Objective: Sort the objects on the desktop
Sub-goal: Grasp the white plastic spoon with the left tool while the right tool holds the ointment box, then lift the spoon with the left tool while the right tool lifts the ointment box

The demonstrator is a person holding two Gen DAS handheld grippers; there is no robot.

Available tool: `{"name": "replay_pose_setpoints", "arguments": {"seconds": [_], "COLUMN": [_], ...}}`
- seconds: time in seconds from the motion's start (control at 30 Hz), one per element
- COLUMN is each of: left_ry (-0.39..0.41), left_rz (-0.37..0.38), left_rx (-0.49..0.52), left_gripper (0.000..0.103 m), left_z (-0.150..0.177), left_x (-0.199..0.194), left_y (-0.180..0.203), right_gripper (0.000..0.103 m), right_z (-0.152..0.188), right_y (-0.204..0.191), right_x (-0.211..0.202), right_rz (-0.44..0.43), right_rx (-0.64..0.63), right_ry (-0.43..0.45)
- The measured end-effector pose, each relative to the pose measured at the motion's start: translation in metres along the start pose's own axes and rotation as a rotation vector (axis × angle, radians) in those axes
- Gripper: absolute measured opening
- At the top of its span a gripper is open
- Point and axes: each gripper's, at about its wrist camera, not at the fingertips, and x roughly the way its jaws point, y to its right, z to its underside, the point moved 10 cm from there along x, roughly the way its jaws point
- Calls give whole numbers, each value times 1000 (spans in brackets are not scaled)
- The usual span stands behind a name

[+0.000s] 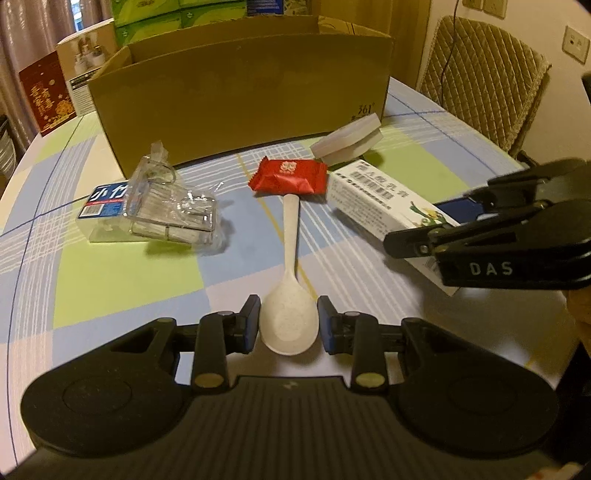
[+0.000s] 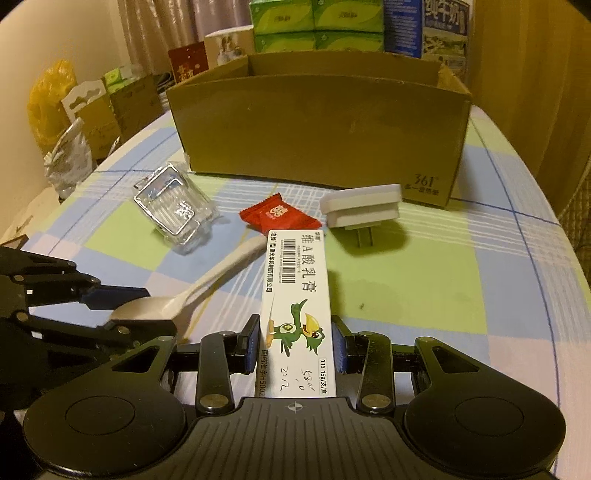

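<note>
A white spoon (image 1: 289, 295) lies on the checked tablecloth, bowl toward me; it also shows in the right wrist view (image 2: 207, 284). My left gripper (image 1: 289, 325) has its pads on both sides of the spoon bowl, touching or nearly touching it. A white ointment box (image 2: 295, 306) with a green bird lies lengthwise between the pads of my right gripper (image 2: 295, 345), which closes on its near end; the box also shows in the left wrist view (image 1: 384, 206). A red candy packet (image 1: 290, 177), a white plug adapter (image 1: 349, 138) and a clear toothpick pack (image 1: 166, 206) lie beyond.
An open cardboard box (image 1: 240, 99) stands at the back of the table (image 1: 110, 273). Behind it are green tissue packs (image 2: 314, 22) and cartons. A quilted chair (image 1: 480, 81) stands at the right. Bags (image 2: 51, 110) sit off the table's left edge.
</note>
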Motion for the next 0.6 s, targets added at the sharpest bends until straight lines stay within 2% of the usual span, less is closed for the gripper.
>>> {"name": "replay_pose_setpoints", "arguments": {"seconds": [0.23,0.6], "left_ry": [32,107], "left_rz": [0,-1], "left_rx": [-39,-84], "left_gripper": [28,28], "left_z": [-5,-30], "left_x": [-25,-70], "left_y": [-2,-8], "right_gripper": [35,35], "right_z": [6,-16], "right_y": [2,7], "right_x": [-20,-58], "right_rz": [12,17], "right_rx": [29,66], "right_ry": [4,64]}}
